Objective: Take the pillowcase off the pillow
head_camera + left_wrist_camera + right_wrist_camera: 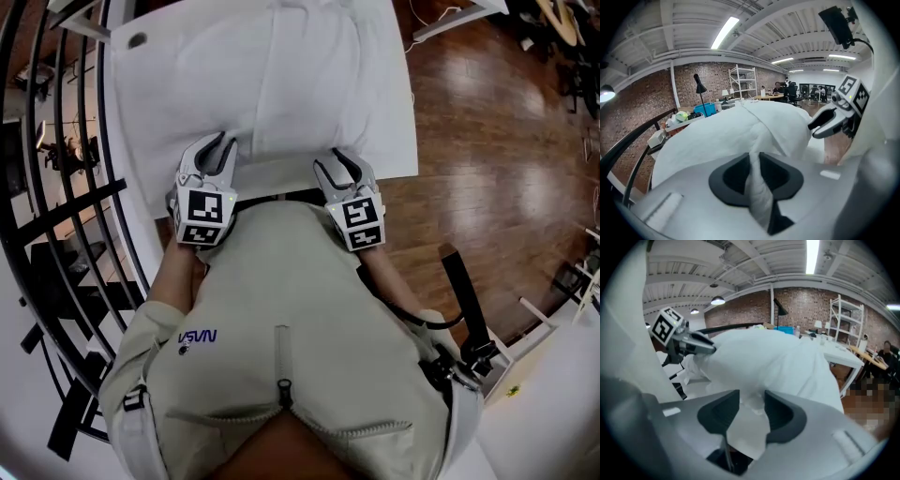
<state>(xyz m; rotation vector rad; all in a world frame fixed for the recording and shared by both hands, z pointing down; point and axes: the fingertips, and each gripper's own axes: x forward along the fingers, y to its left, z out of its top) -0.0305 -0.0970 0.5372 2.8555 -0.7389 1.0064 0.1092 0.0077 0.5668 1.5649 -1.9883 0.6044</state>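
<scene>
Left gripper [754,164] pinches soft white pillowcase [736,131]; right gripper [752,404] gapes around its crumpled fold.

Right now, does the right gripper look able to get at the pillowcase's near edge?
Probably yes. The right gripper has a fold of the pillowcase between its parted jaws and nothing blocks it; it would only need to close. The left gripper pinches the same edge.
</scene>
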